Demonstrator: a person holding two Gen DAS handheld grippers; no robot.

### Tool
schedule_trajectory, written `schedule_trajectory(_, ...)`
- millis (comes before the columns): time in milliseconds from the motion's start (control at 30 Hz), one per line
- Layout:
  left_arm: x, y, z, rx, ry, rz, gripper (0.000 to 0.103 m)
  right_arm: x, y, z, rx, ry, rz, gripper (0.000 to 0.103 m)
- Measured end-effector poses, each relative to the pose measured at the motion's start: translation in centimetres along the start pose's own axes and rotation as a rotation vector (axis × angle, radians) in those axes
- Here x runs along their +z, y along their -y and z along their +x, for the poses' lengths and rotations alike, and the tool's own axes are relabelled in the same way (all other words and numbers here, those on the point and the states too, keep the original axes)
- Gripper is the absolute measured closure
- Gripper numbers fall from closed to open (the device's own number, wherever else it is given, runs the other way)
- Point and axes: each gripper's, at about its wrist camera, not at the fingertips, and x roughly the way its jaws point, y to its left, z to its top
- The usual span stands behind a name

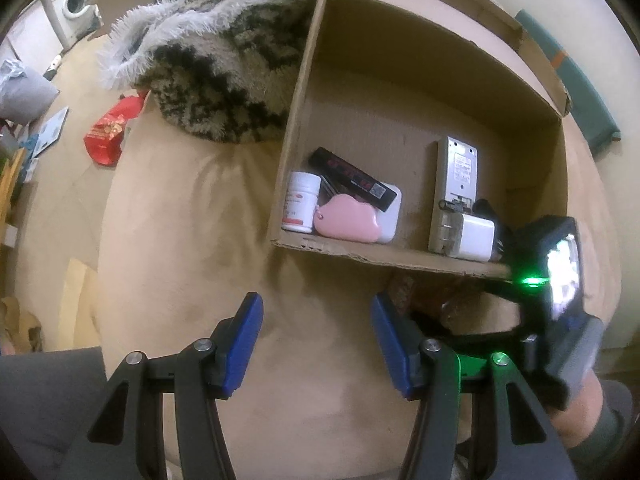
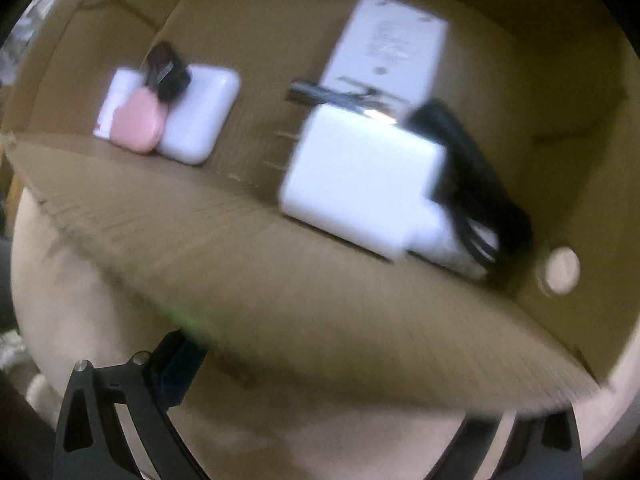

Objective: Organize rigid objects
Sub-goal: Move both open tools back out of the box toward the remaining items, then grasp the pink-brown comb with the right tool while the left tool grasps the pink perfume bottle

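Note:
An open cardboard box lies on a beige cushion. Inside it are a white pill bottle, a pink cloud-shaped case, a black flat pack, a grey remote-like device and a white charger with a black cable. My left gripper hovers open over the cushion just in front of the box, nothing between its blue pads. My right gripper points down at the box's near wall, jaws wide; its right fingertip is hidden. The charger lies just beyond that wall.
A shaggy patterned blanket lies against the box's left side. On the floor at the left are a red packet and a washing machine farther back. A teal object sits right of the box. A small brown thing shows under the box's near edge.

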Motion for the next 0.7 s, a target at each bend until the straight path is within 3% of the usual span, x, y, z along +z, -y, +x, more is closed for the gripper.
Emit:
schedule_trajectory(300,0.1,1.1,0.7,-0.012,-0.02,0.022,0.05,0.3,0.2,0.7,0.04,-0.019,0.002,0.0)
schedule_trajectory(500,-0.1,1.0,1.2,0.006,-0.027,0.027,0.05,-1.5,0.9,-0.5,0.085,-0.036,0.026,0.0)
schedule_trajectory(633,-0.6,1.5,2.3,0.003,-0.046,0.061,0.05,-3.5,2.9,-0.9,0.018,-0.065,0.126,0.0)
schedule_trajectory(700,-0.8,2.2,3.2,-0.007,-0.056,0.088,0.05,-4.6,4.1,-0.6,0.023,-0.089,0.202,0.0)
